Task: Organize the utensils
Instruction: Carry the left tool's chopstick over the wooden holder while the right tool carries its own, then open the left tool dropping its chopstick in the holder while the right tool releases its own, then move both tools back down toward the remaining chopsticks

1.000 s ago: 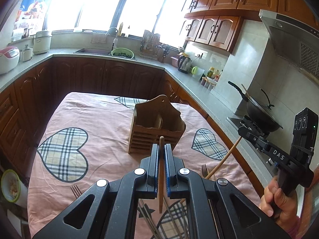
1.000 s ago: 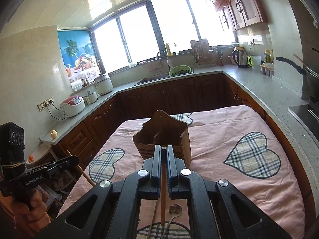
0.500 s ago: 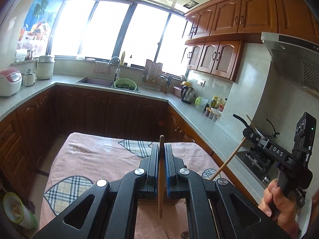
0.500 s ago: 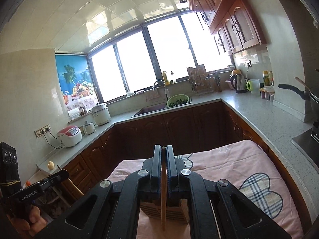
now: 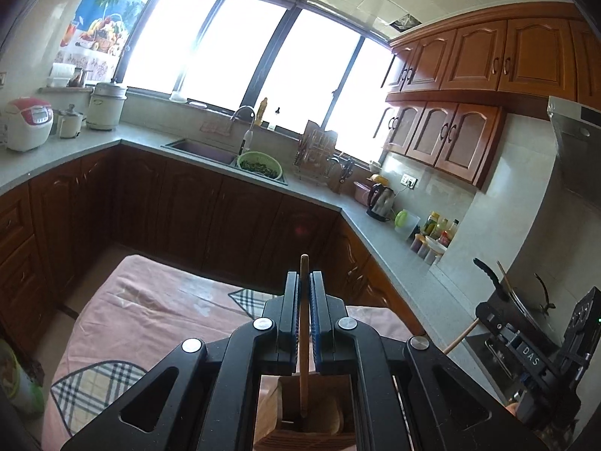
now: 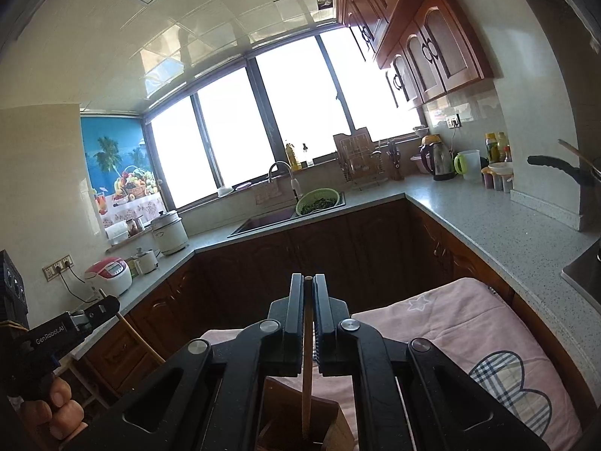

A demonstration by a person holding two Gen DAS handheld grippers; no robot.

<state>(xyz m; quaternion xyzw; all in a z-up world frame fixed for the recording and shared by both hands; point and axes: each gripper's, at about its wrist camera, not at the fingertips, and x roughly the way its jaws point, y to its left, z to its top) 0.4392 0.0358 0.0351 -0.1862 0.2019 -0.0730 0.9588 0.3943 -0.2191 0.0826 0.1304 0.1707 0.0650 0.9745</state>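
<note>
My left gripper [image 5: 304, 282] is shut on a wooden chopstick [image 5: 303, 338] held upright; its lower end reaches into the wooden utensil holder [image 5: 300, 409] right below. My right gripper [image 6: 308, 285] is shut on another wooden chopstick [image 6: 307, 376], also upright, with its lower end over or inside the same wooden utensil holder [image 6: 285, 417]. The right gripper also shows in the left wrist view [image 5: 488, 315] at the far right, with its chopstick slanting down-left. The left gripper also shows in the right wrist view [image 6: 105, 306] at the far left.
The holder stands on a table with a pink cloth [image 5: 150, 312] printed with plaid hearts. Dark wooden cabinets and a grey counter [image 6: 488, 225] wrap around beyond the table. A wok on the stove [image 5: 518, 300] is at the right.
Both grippers have risen and come over the holder with their chopsticks tipped upright. The holder has gone from ahead of the fingers to right beneath them, and the chopstick ends now dip into it.
</note>
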